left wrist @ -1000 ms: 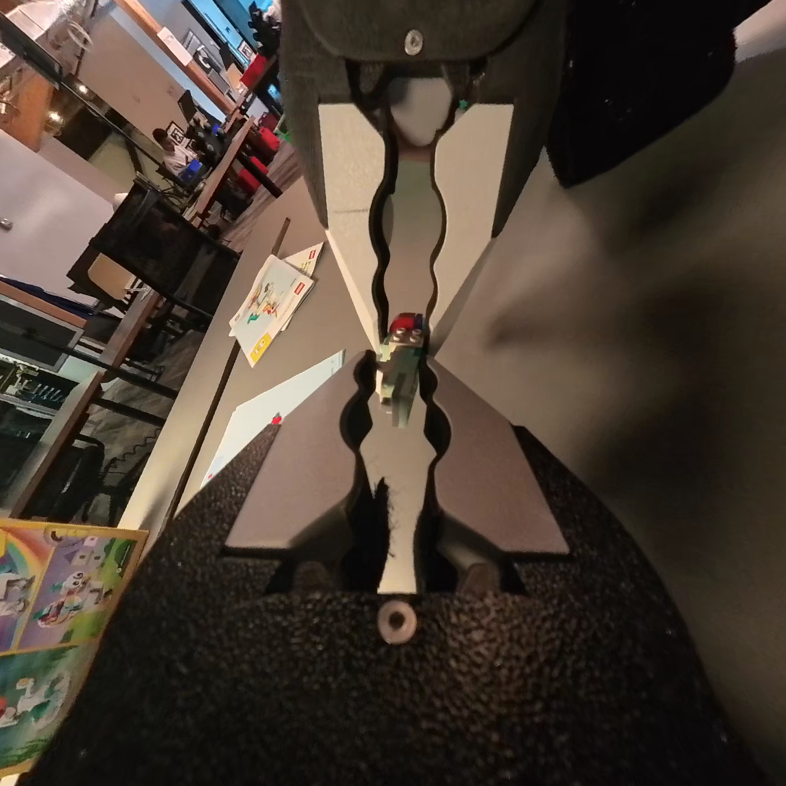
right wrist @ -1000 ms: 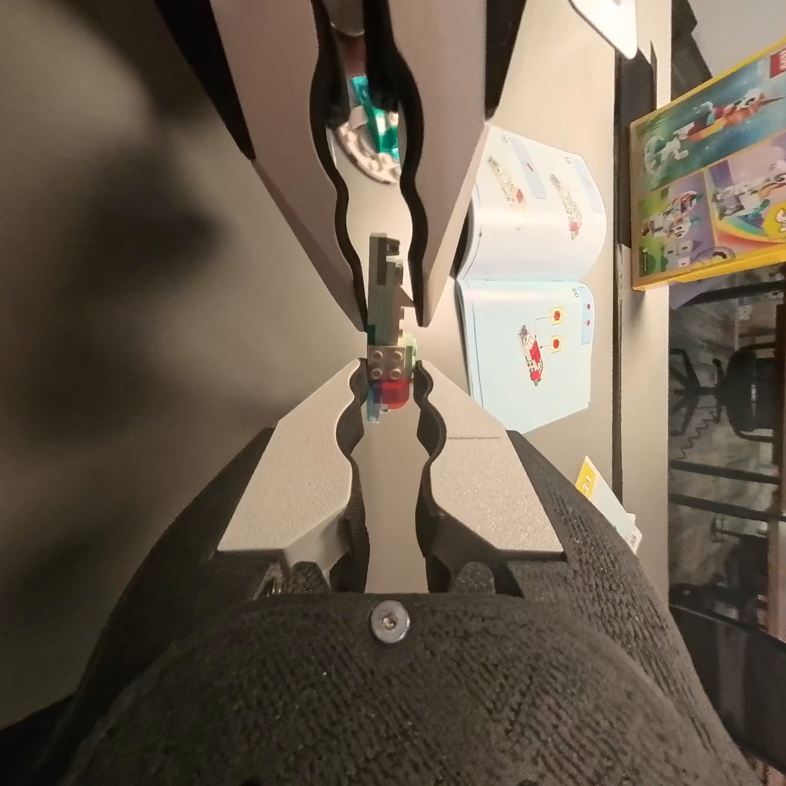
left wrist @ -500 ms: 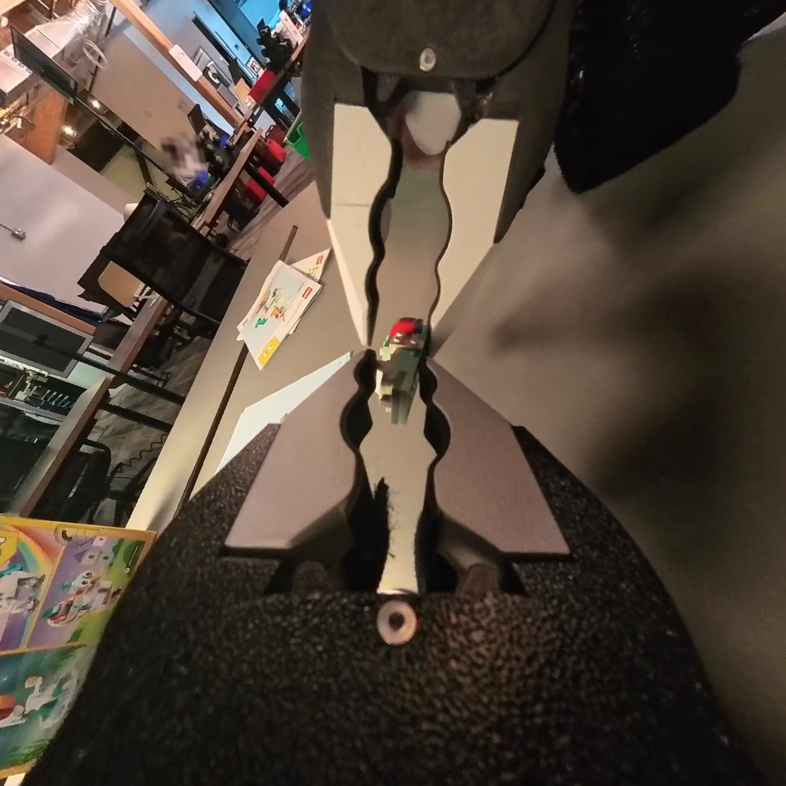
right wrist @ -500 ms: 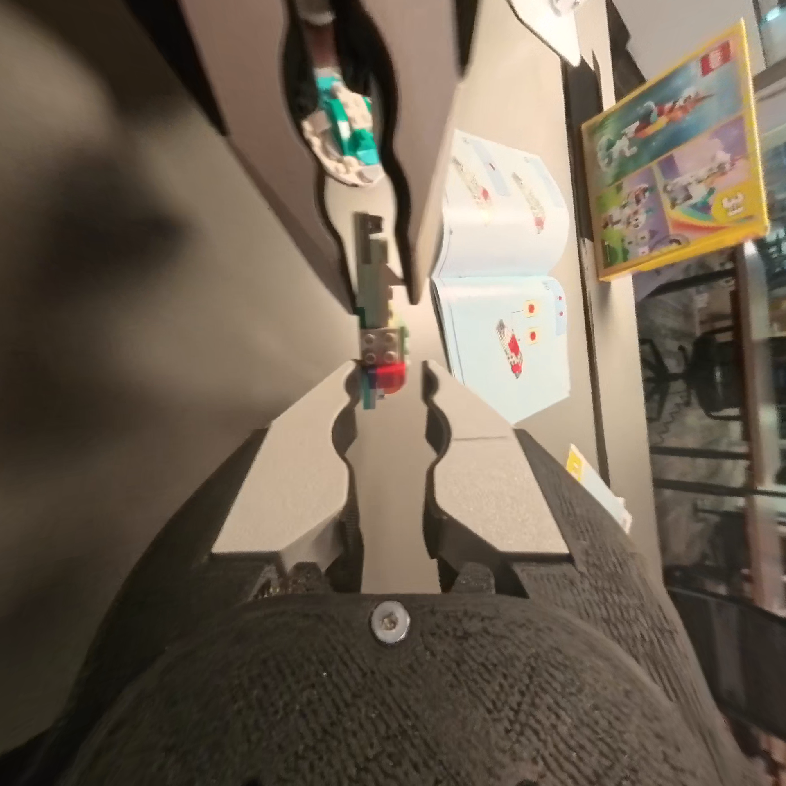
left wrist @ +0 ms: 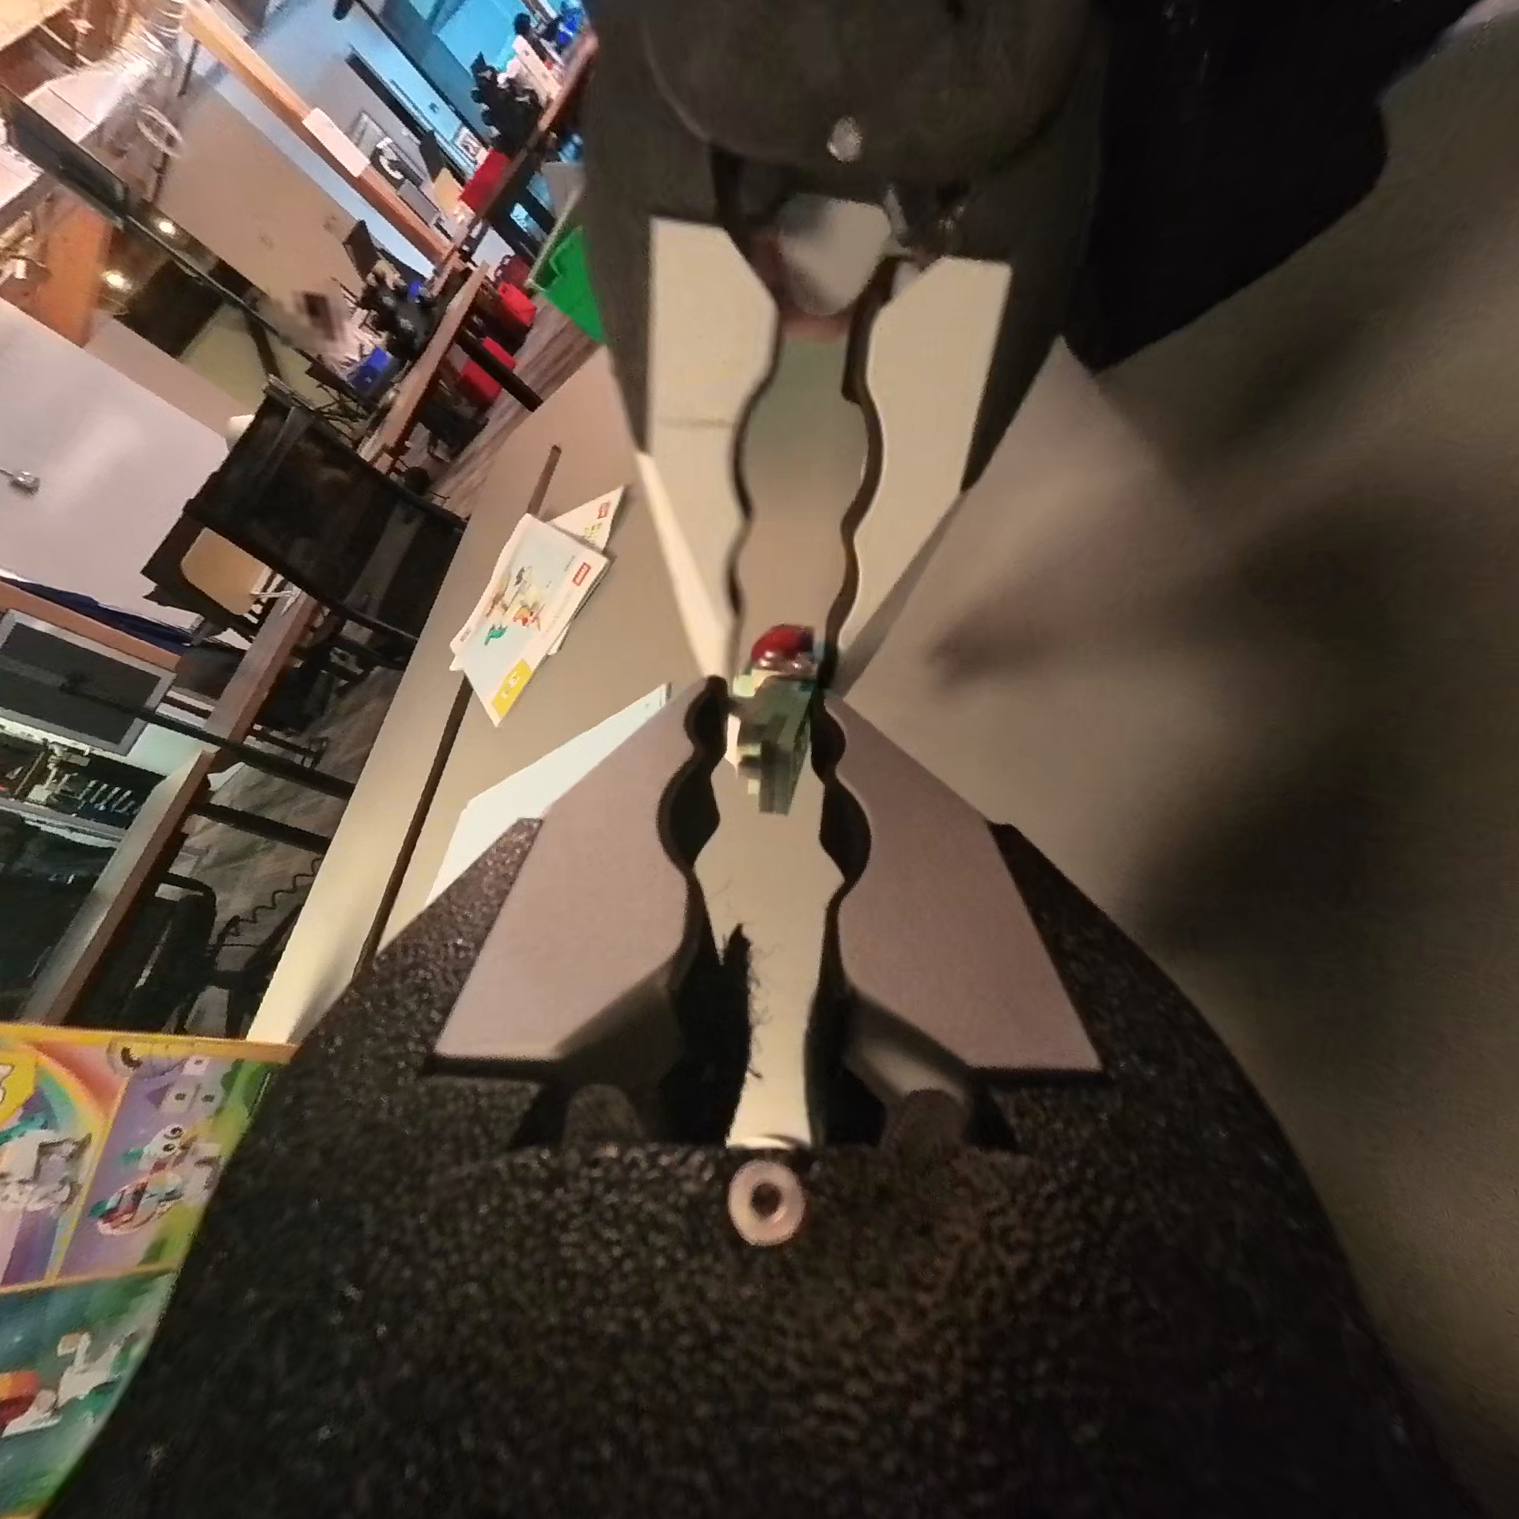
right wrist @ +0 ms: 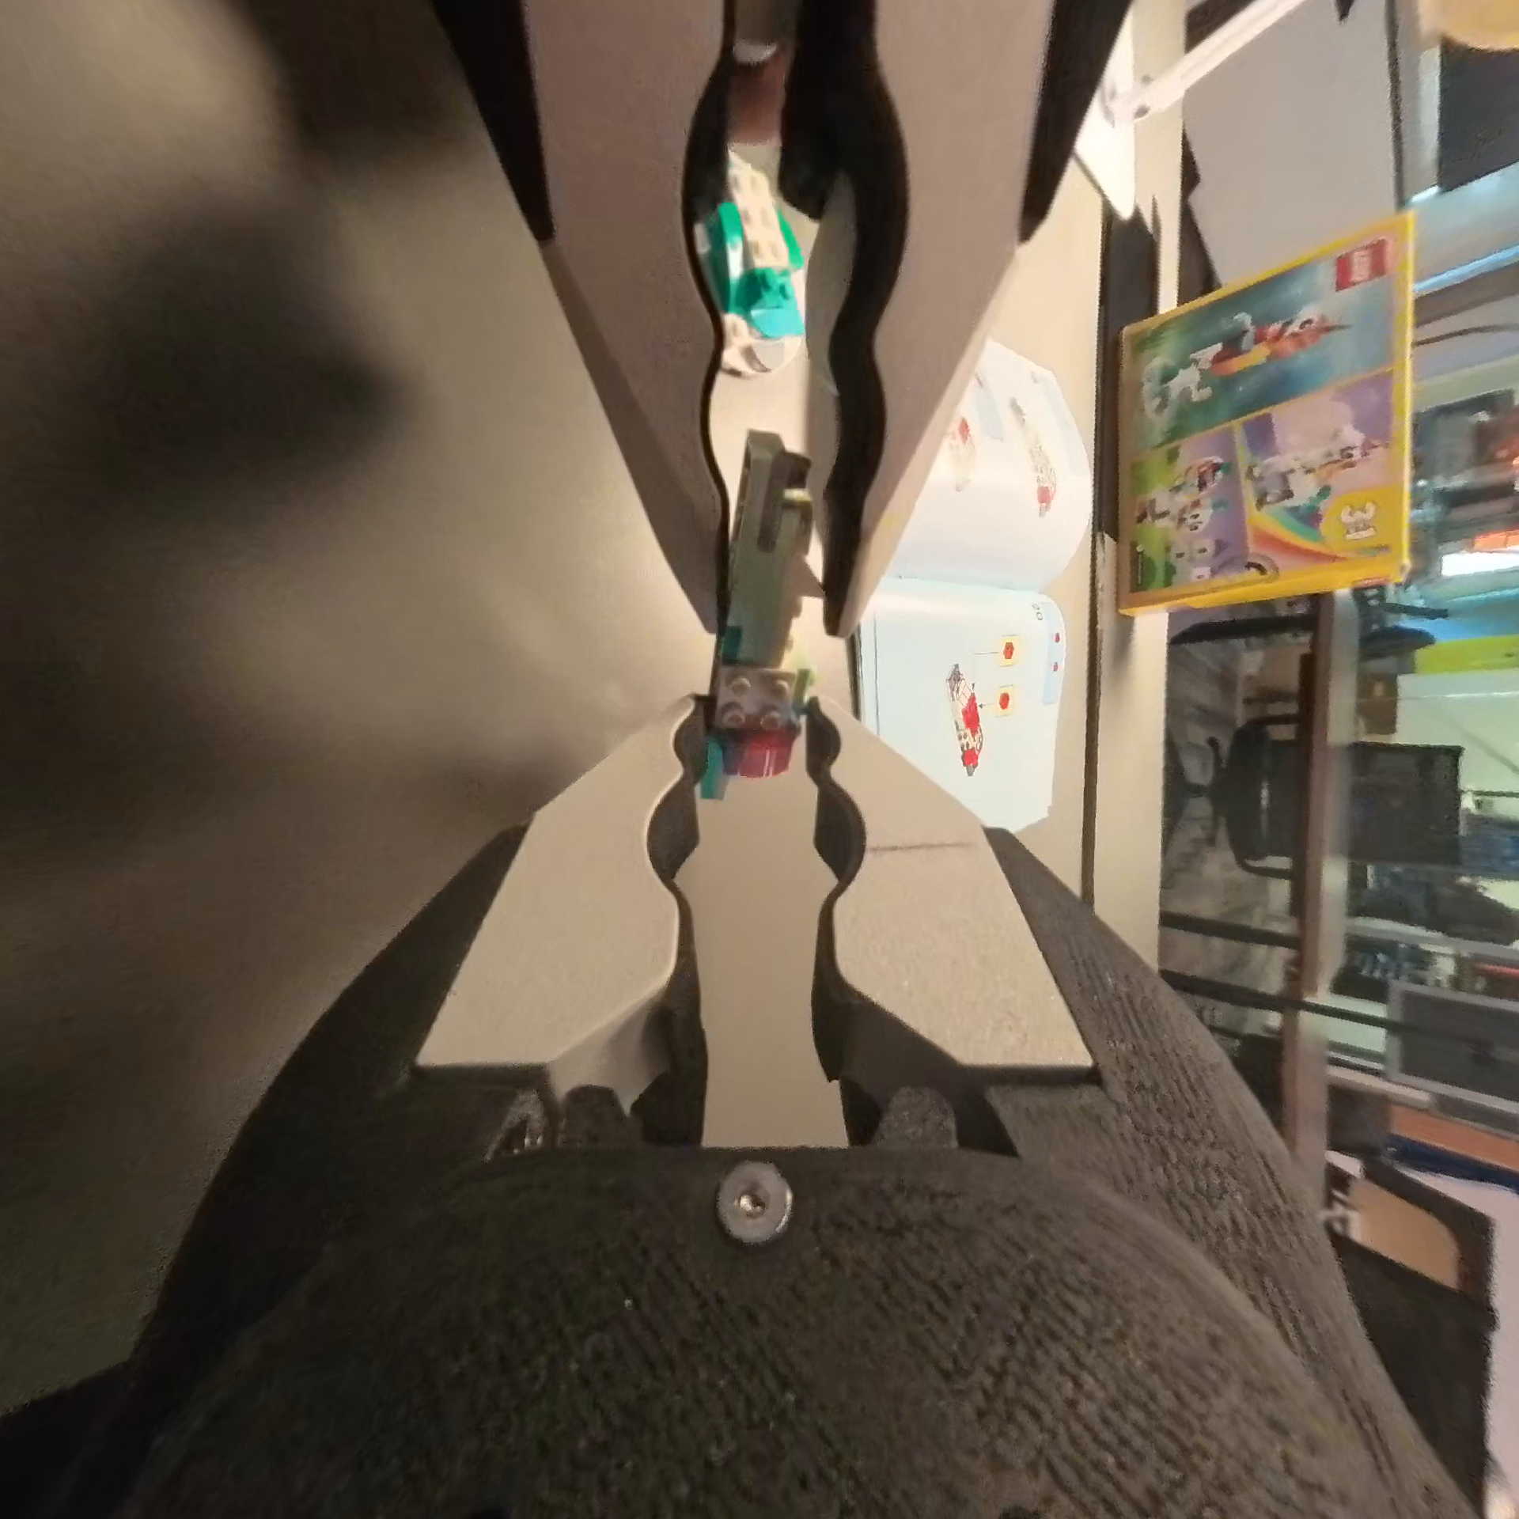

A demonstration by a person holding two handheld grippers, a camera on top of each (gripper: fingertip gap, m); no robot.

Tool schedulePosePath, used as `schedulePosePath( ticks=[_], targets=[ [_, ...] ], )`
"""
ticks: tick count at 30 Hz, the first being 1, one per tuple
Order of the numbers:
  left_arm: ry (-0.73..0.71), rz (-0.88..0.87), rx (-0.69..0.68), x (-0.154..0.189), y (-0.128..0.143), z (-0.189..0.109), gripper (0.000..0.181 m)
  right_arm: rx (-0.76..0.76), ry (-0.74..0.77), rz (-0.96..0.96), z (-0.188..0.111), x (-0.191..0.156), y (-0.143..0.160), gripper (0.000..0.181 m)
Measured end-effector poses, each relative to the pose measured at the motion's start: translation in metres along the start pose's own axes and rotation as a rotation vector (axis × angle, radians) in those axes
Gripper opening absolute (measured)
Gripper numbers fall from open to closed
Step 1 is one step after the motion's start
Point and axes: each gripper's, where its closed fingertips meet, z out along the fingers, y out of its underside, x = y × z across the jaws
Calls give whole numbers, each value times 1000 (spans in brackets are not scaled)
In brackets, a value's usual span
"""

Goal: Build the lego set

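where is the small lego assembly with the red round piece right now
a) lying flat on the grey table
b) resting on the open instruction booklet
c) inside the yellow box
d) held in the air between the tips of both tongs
d: the small grey-green lego assembly with a red round piece is up off the table, its red end between the right tongs tips and its other end between the left tongs tips.

My right tongs point(right wrist: 754, 719) pinch the red-tipped end of the small lego assembly point(right wrist: 760, 608); the left tongs point(right wrist: 773, 612) clamp its grey end, above the tabletop point(right wrist: 329, 575).
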Motion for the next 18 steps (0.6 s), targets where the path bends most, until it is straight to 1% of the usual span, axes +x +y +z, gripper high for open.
schedulePosePath(
  ticks=[1, 3, 5, 6, 7, 8, 10, 12, 13, 17, 18],
  targets=[
    [15, -17, 15, 2, -2, 0, 17, -7, 6, -9, 1, 0, 1, 21],
    [55, -133, 55, 3, -7, 3, 21, -35, 48, -19, 2, 6, 6, 21],
    [62, -326, 47, -4, -5, 6, 58, -74, 123, -69, 1, 17, 12, 21],
    [59, -423, 36, -9, -4, 8, 70, -82, 166, -102, 0, 22, 13, 21],
    [54, -512, 36, -14, -3, 8, 74, -88, 207, -136, -2, 27, 12, 21],
    [46, -594, 50, -19, -2, 8, 72, -93, 243, -174, -3, 31, 10, 21],
    [50, -731, 81, -25, -1, 6, 64, -100, 299, -249, -5, 36, 6, 21],
    [70, -838, 115, -29, 0, 4, 50, -88, 324, -306, -5, 36, 2, 21],
    [85, -878, 122, -29, 1, 3, 46, -84, 335, -322, -5, 36, 0, 21],
    [157, -982, 116, -24, 6, 4, 46, -95, 361, -377, -4, 38, -1, 21],
    [165, -983, 114, -23, 5, 4, 39, -98, 364, -384, -3, 38, -2, 21]
  ],
)
